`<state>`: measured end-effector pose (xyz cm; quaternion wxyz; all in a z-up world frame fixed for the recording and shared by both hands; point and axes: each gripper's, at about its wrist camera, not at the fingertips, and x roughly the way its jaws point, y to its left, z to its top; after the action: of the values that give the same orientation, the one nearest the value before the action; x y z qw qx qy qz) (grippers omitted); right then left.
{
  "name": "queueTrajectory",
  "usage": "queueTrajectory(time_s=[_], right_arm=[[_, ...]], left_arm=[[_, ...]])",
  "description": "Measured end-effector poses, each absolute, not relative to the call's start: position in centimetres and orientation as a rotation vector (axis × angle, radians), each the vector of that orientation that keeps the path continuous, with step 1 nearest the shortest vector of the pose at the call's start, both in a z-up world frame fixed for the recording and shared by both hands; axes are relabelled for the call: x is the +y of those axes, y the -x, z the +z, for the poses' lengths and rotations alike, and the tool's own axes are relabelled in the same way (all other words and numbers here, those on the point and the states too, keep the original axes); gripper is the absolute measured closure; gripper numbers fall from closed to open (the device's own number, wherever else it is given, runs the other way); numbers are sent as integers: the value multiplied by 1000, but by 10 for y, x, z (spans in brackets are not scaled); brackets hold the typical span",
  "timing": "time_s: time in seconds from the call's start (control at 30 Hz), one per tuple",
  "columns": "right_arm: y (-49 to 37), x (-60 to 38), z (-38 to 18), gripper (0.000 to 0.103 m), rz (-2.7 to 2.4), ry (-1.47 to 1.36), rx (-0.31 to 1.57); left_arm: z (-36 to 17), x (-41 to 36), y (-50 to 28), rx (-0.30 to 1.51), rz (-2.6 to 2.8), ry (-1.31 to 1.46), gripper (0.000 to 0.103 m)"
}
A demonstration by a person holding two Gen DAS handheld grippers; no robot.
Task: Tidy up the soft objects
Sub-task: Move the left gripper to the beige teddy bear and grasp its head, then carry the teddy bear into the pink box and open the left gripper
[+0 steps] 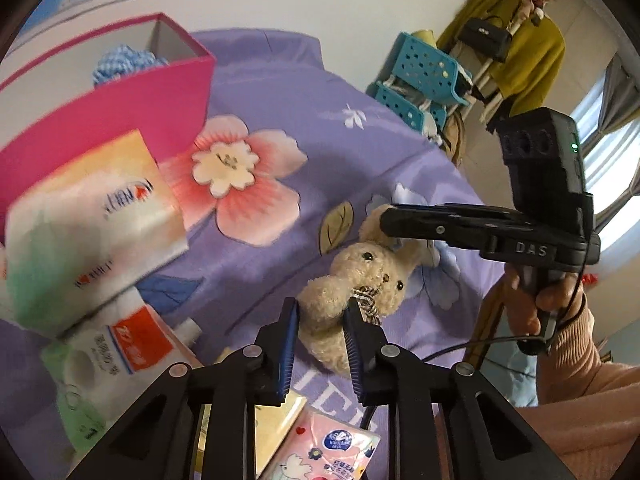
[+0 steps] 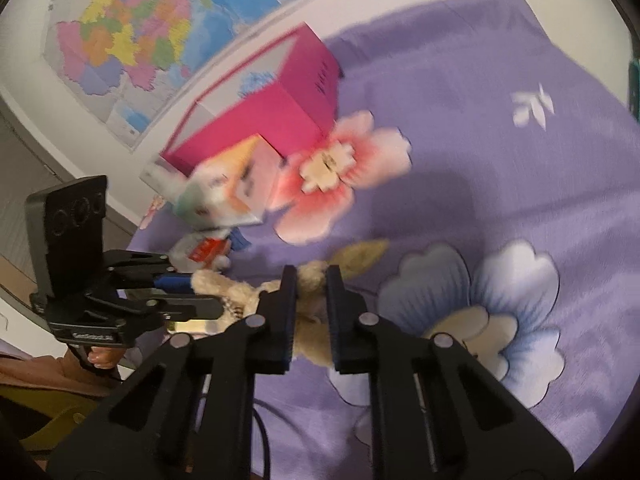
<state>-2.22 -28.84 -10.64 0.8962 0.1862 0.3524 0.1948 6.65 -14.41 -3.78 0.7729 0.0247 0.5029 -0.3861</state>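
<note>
Left tongs: your left tongs (image 1: 323, 312) had their blue pads pressed into the body of the plush rabbit (image 1: 362, 280), a narrow gap between them filled with cream fur.
Right tongs: your right tongs (image 2: 312, 280) were nearly closed on the rabbit's ear end, with fur squeezed between the two pads; in the left wrist view they reached in from the right and covered the ears.
Plush rabbit: it lay on the purple flowered bed sheet (image 1: 280, 92), pinched by both tongs at once, its face with dark bead eyes and its checked bow just beyond your left tongs' right pad.
Pink box: the open pink box (image 1: 120, 120) stood beyond and to the left of your left tongs, with something blue-and-white checked (image 1: 120, 64) inside it.
Tissue packs: a large pack (image 1: 92, 224) sat blurred to the left of your left tongs, a toilet roll pack (image 1: 104, 364) below it, and a small pink tissue packet (image 1: 328, 448) under the tongs' arms.
Your hand: your right hand (image 1: 536, 300), in a pink sleeve, gripped the right tongs' handle.
</note>
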Motion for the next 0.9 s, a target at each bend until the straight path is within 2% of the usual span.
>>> queueTrajectory(time_s=[0.4,0.8,0.9], right_arm=[[-9,-258,-23,87,484,-269,537],[-101,-228,38,87,544,-221,438],[-125,-223,42,93,553,-218,446]], left_arm=[[25,-112,-100,917,-706,-19,81],[67,-86,-184,840,-497,-13,81],[65,-82,-207,855,-460,-5,81]])
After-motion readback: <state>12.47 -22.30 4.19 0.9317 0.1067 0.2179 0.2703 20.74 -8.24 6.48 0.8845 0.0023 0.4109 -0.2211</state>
